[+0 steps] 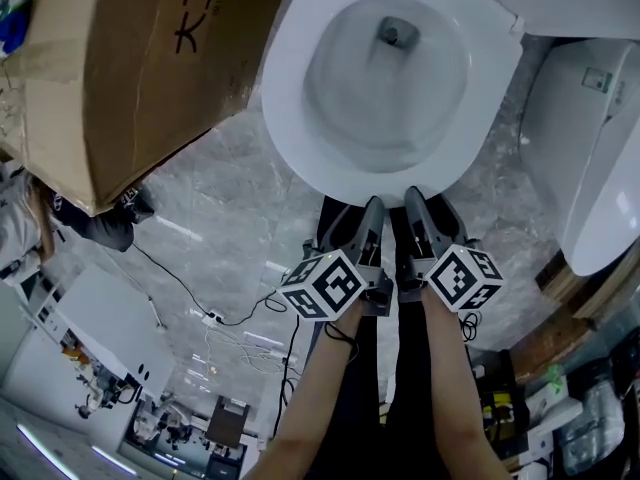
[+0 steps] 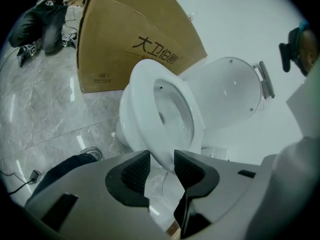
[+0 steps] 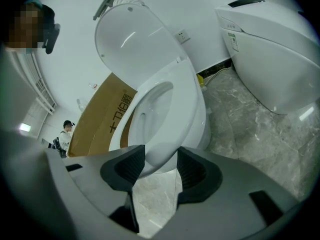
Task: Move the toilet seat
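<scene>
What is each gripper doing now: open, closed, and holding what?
Left gripper: closed on the front edge of the toilet seat.
Right gripper: closed on the same front edge of the seat.

The cardboard box and second toilet were cut off by head-view edges. The toilet seat front edge was hidden behind the left hand-held gripper.
</scene>
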Action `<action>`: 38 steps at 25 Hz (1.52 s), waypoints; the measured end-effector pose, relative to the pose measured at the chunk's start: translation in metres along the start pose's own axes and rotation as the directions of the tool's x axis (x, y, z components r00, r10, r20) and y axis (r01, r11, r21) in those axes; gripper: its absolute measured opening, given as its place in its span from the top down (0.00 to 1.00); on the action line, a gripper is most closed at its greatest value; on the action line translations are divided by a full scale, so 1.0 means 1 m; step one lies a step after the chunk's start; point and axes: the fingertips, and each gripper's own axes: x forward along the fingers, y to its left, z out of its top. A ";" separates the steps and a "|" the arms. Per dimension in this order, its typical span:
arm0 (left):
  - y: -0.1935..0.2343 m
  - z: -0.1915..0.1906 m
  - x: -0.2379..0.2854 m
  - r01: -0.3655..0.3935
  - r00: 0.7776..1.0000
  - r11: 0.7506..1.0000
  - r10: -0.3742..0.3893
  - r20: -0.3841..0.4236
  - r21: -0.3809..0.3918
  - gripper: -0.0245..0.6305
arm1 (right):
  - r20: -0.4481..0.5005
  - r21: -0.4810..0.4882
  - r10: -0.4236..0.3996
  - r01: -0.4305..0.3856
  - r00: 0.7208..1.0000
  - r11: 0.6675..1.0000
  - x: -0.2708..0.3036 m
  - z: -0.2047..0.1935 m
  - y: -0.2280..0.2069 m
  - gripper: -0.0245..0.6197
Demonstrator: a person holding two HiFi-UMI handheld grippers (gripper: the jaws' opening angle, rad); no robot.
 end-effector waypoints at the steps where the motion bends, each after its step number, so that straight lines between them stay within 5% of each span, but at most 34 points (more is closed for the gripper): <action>1: -0.002 0.000 -0.002 0.004 1.000 1.000 -0.004 -0.003 0.013 0.72 | 0.001 -0.003 0.004 -0.004 1.000 1.000 -0.002 0.001 0.001 0.64; 38: -0.111 0.027 -0.070 0.175 0.982 0.968 -0.186 0.043 0.181 0.75 | 0.141 0.037 0.115 -0.121 0.983 0.992 -0.072 0.059 0.069 0.63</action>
